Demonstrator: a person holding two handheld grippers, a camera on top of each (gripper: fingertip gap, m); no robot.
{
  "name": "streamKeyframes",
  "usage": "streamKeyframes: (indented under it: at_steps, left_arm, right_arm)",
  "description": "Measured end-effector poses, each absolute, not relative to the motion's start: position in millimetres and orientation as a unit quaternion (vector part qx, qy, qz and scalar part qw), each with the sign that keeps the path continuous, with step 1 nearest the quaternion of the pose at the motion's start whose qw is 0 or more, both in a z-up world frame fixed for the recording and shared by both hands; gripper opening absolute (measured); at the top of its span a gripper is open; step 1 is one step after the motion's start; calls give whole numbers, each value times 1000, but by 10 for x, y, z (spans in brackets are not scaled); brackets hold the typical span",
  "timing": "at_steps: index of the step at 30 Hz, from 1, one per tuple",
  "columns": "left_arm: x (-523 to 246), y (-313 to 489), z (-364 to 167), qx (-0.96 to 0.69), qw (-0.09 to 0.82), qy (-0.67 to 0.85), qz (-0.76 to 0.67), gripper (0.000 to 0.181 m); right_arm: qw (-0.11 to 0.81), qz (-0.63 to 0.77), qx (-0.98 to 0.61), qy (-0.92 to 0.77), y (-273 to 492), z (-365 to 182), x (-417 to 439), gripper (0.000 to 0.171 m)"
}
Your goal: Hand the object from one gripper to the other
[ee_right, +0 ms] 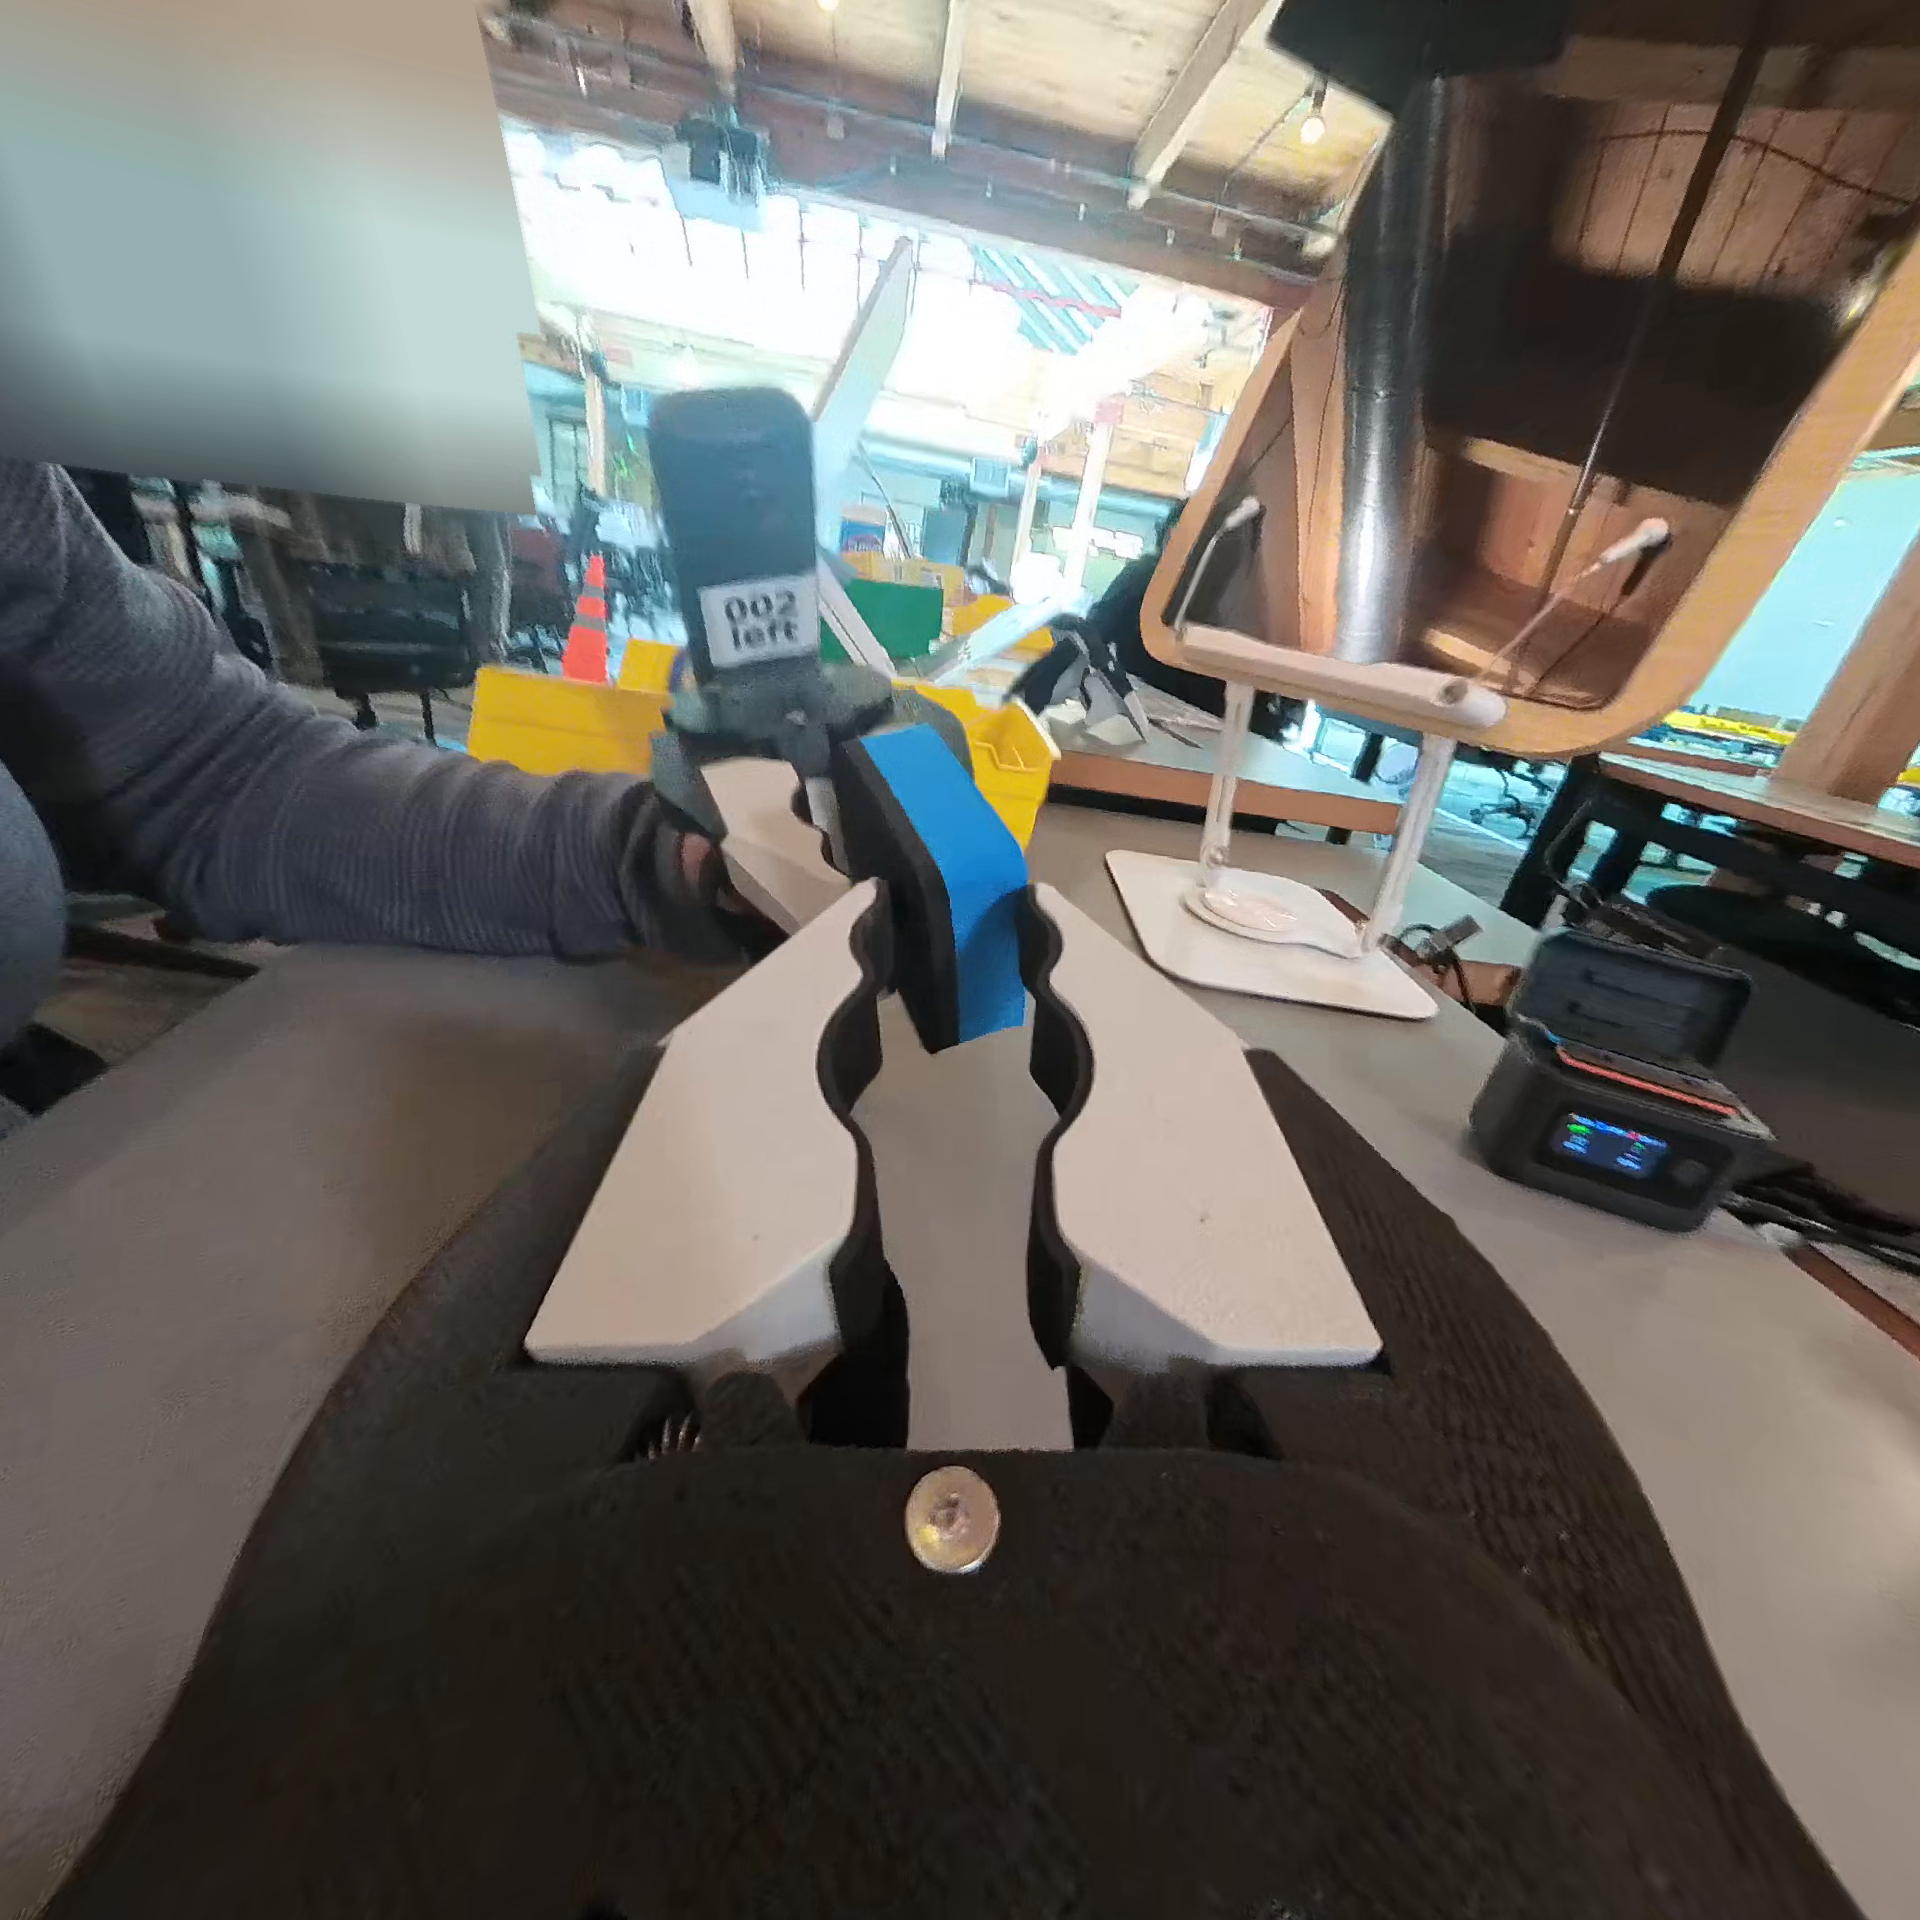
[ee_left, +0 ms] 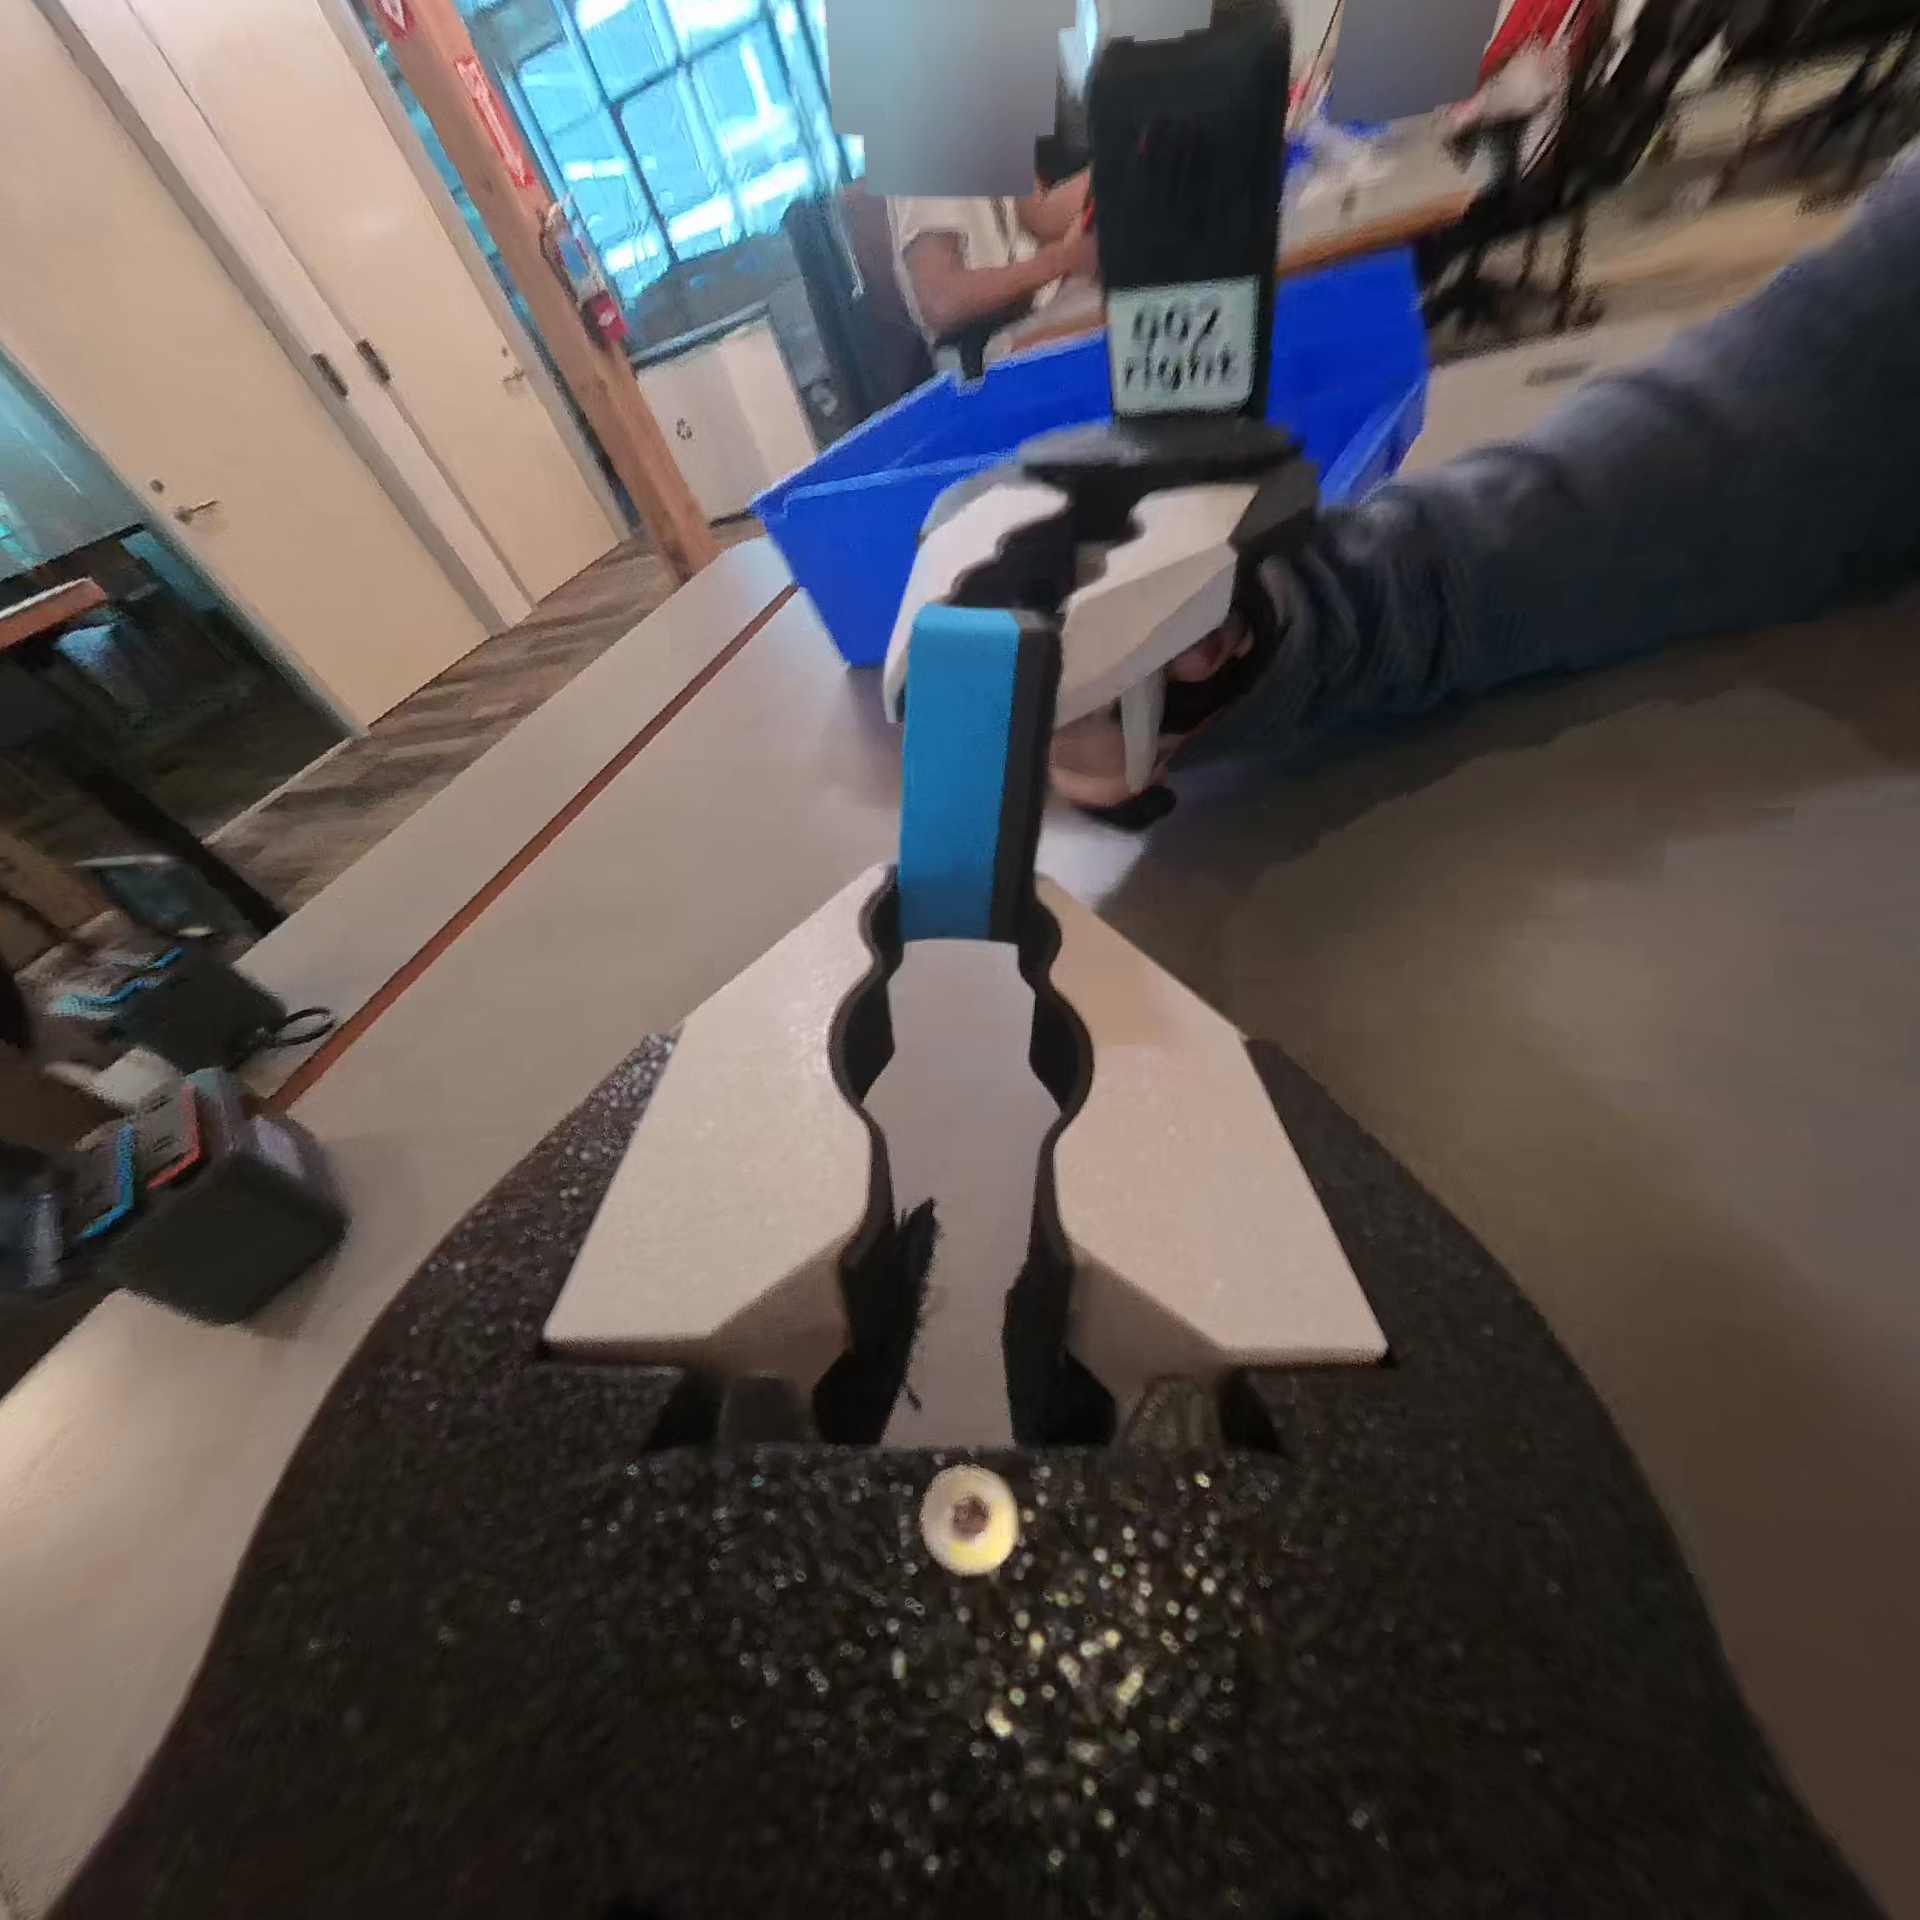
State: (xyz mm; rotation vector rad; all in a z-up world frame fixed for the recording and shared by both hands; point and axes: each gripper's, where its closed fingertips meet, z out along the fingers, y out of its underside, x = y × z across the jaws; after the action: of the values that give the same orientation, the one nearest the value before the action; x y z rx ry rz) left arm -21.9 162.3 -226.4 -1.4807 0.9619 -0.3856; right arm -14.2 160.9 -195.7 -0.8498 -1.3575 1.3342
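Both grippers had the blue-and-black foam block between them, mid-handoff above the grey table [ee_left: 1558, 1143]

Our left gripper [ee_left: 961, 935] pinched one end of the foam block [ee_left: 961, 769], our right gripper [ee_right: 956, 935] clamped the other, fingers [ee_right: 1132, 1049] snug on its faces. We'd guess it's light, squashy and grippy, so take the flat faces near an end. Each gripper's camera carried a white label; we're skipping what's written.

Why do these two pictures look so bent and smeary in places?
Left wrist view: wide-angle lens curves the door frames; the far tongs and sleeve are motion-blurred, while the blue-and-black block stays fairly sharp. Right wrist view: bright windows wash out the background, the block and far tongs are soft, and the near tongs are crisp.
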Motion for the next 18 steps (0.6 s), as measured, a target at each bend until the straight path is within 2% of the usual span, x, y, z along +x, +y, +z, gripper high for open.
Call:
streamKeyframes:
  at_steps: [2, 6, 7, 9, 11, 13, 14, 16, 18]
  left_arm:
    - [-299, 1704, -2357, -662, 604, 435, -84, 19]
    - [-509, 1807, -2528, -657, 556, 497, 113, 20]
    - [-499, 1803, -2543, -648, 550, 510, 132, 20]
    - [-429, 1774, -2562, -633, 549, 528, 138, 20]
    - [-374, 1750, -2549, -617, 562, 535, 131, 20]
    - [-337, 1748, -2453, -591, 606, 519, 119, 22]
    - [-320, 1761, -2372, -584, 637, 493, 100, 27]
    - [-296, 1772, -2269, -586, 675, 445, 46, 51]
    - [-340, 1793, -2205, -587, 702, 403, 16, 60]
  right_arm:
    - [530, 487, -361, -593, 1701, -2090, -175, 25]
    - [609, 299, -311, -666, 1774, -2291, -225, 54]
    - [615, 268, -297, -679, 1763, -2335, -242, 55]
    - [627, 236, -273, -690, 1725, -2385, -262, 50]
    - [637, 225, -256, -691, 1699, -2392, -256, 27]
    - [627, 247, -272, -686, 1712, -2348, -244, 24]
    - [623, 267, -288, -677, 1725, -2295, -244, 24]
    - [638, 275, -312, -647, 1808, -2157, -245, 22]
    - [657, 270, -330, -622, 1889, -1960, -219, 22]
